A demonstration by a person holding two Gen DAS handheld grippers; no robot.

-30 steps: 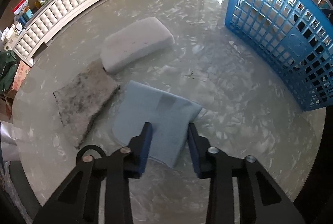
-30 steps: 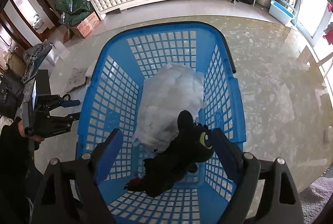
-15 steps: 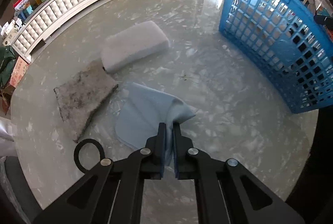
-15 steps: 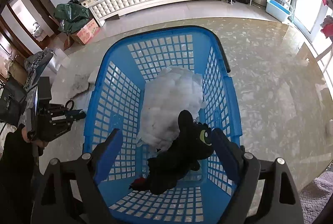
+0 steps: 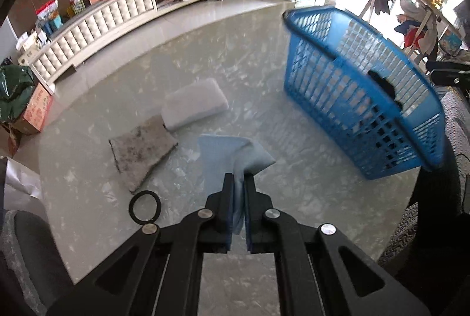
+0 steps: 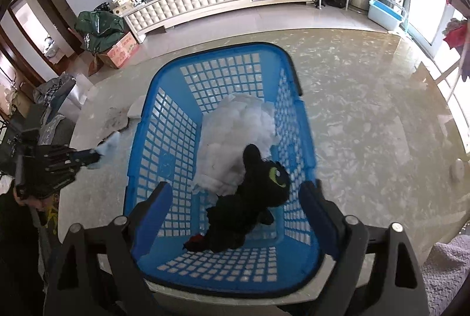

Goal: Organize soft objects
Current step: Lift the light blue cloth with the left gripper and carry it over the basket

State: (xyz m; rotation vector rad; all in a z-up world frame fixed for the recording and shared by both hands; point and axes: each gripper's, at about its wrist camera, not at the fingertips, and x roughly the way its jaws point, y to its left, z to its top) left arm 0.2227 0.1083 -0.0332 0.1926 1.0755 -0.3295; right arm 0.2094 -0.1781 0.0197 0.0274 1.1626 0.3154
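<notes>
Blue cloth (image 5: 235, 151) hangs at centre frame above the tabletop (image 5: 293, 198), pinched in the left gripper's (image 5: 239, 183) fingers. Right gripper (image 6: 235, 198), fingers widening and empty, hovers over the blue basket (image 6: 164, 139).

Left gripper (image 5: 239, 183): black linkage arms joined by round silver screws, dark blue pads, and a black ring at the side. Right gripper (image 6: 235, 195): matching black arms, silver screws, blue pads.
</notes>
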